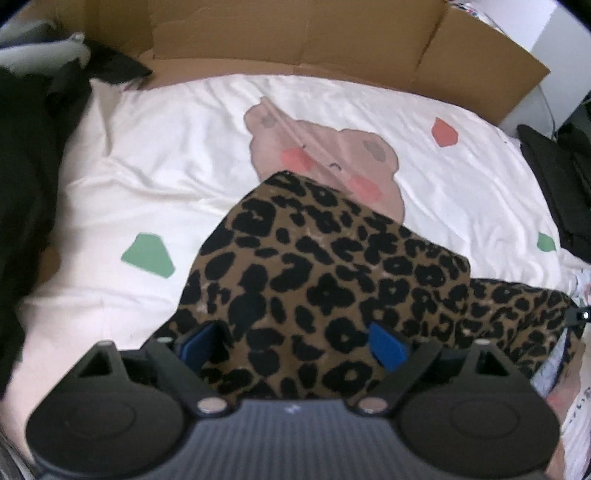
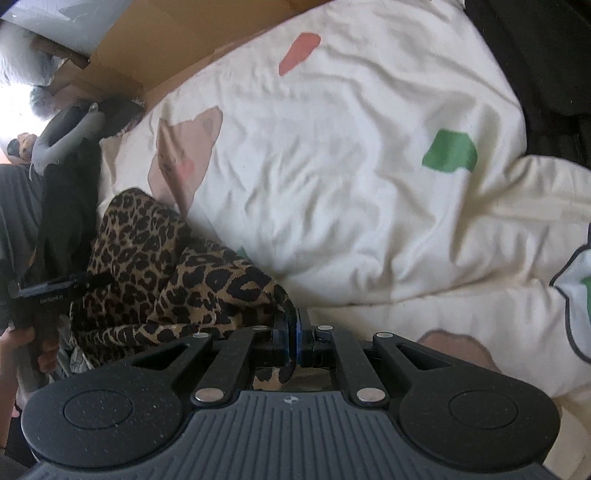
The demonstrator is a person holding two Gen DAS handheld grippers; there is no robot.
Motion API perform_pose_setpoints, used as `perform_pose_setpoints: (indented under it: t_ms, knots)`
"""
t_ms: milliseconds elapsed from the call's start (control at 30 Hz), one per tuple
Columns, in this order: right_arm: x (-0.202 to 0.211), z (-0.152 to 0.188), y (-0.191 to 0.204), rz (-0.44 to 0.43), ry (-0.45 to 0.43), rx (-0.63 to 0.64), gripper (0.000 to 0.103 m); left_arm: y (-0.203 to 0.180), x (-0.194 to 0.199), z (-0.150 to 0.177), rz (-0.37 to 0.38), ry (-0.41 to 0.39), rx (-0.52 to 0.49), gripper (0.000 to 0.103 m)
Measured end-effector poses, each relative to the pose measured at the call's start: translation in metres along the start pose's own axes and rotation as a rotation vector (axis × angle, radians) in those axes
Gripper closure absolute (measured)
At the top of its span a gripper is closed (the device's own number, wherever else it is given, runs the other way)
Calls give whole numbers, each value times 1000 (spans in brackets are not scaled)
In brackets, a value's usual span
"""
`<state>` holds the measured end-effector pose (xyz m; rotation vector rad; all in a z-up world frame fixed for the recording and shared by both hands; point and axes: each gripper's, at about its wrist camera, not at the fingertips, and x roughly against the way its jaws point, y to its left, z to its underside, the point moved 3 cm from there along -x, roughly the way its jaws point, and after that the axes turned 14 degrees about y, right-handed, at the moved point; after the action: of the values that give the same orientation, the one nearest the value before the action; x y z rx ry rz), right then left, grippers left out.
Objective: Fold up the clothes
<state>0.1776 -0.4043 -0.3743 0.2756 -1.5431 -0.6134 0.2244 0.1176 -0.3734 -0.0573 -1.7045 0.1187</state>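
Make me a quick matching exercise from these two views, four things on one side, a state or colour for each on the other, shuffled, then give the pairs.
Column one:
1. left claw
2. right claw
3. leopard-print garment
4. cardboard

Column two:
A. plain brown, standing behind the white bedding
B. pinched shut on a fold of cloth
C. spotted black on tan, lying on the bedding
D. pads spread wide with cloth between them, not pressing

Pairs: 1-D, 2-B, 3-C, 4-A
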Motion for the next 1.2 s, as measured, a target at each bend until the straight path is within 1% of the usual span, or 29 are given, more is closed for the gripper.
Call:
perform_pose_setpoints:
  t_ms: [100, 133, 167, 200, 267, 333, 433, 467, 633, 667, 700, 800, 1000, 1033, 1100, 1133, 1200]
  knots:
    - [6, 2, 3, 7, -7, 24, 97, -4, 4, -3, 9, -29, 1, 12]
    - [9, 0, 5, 20, -15, 37, 93, -5, 6, -5, 11, -38, 2, 12]
    - [12, -2, 6, 27, -21, 45, 81, -8, 7, -5, 13, -47, -6, 12]
    - [15, -4, 7, 30, -32, 50, 67, -11, 9, -6, 14, -56, -16, 12]
    - [21, -9, 12, 21, -57, 60, 55, -18, 12, -7, 12, -75, -46, 12]
    - [21, -15, 19, 21, -61, 82, 54, -26, 16, -7, 0, -94, -88, 12]
    - [12, -25, 30, 20, -57, 118, 49, -36, 11, -8, -14, -98, -137, 10]
    - [5, -27, 34, 16, -45, 132, 46, -38, 7, -8, -13, -91, -141, 10]
    - [-29, -43, 51, 6, -9, 186, 45, -42, -18, -9, -6, -34, -140, 9]
    - [-34, -47, 55, 0, -3, 196, 43, -42, -22, -9, -6, -23, -143, 9]
    - [-39, -51, 59, 1, 2, 209, 38, -42, -26, -8, -6, -13, -147, 8]
    - [-52, -60, 71, 10, 18, 271, 31, -44, -32, -5, -10, -9, -163, 5]
    - [-79, -66, 81, 79, 83, 348, 31, -45, -41, 3, -12, 2, -162, 4]
    - [-83, -66, 82, 90, 94, 357, 30, -46, -41, 5, -21, -1, -170, 5]
    - [-90, -61, 80, 104, 105, 357, 30, -48, -41, 8, -43, -10, -189, 11]
    - [-93, -59, 80, 111, 111, 356, 30, -48, -40, 9, -46, -12, -189, 16]
    - [-94, -54, 80, 118, 92, 362, 31, -47, -39, 10, -46, -16, -186, 24]
